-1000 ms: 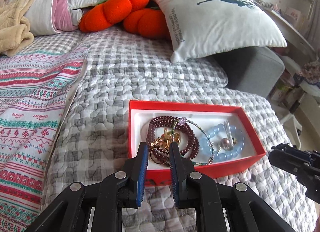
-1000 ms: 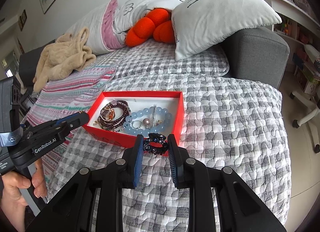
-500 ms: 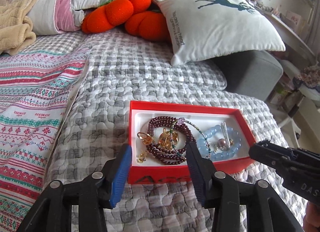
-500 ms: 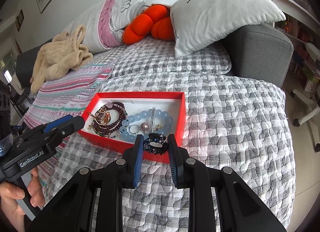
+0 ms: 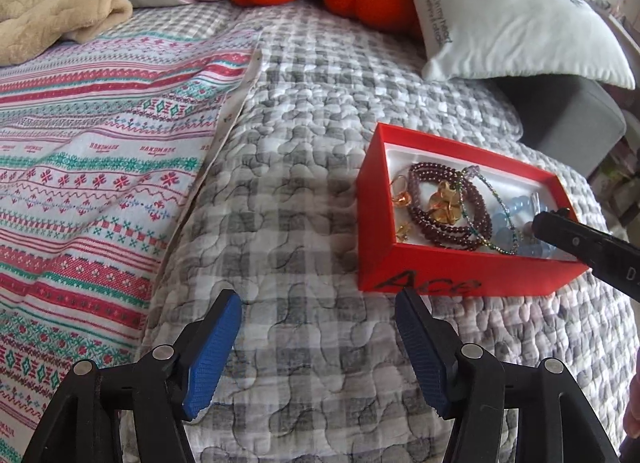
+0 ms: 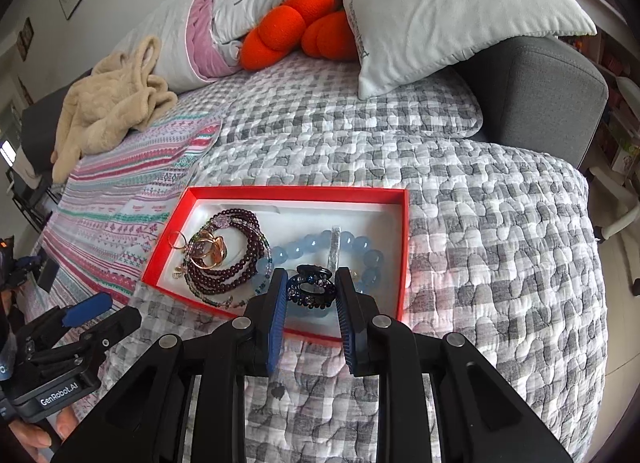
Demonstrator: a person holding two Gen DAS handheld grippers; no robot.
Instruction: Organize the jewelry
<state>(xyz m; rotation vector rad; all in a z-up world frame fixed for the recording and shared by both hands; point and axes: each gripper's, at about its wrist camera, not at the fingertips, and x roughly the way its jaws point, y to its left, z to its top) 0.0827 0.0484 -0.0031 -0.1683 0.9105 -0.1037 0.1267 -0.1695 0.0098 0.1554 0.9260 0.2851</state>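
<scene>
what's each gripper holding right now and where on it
Right gripper: dark hair claw clip, pinched across its two ends. Left gripper: nothing, opening.

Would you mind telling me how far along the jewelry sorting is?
Done: the dark red bracelet, blue bracelet and gold pieces lie in the red box. In hand: the right gripper holds a dark hair clip over it. Left: releasing the clip. The left gripper is opening, empty.

My blue pads (image 5: pixel 420 347) are ribbed rubber; beside them, the matt red box (image 5: pixel 460 267) holds glossy beads (image 6: pixel 236 263) on puckered quilted cloth (image 5: pixel 304 183).
</scene>
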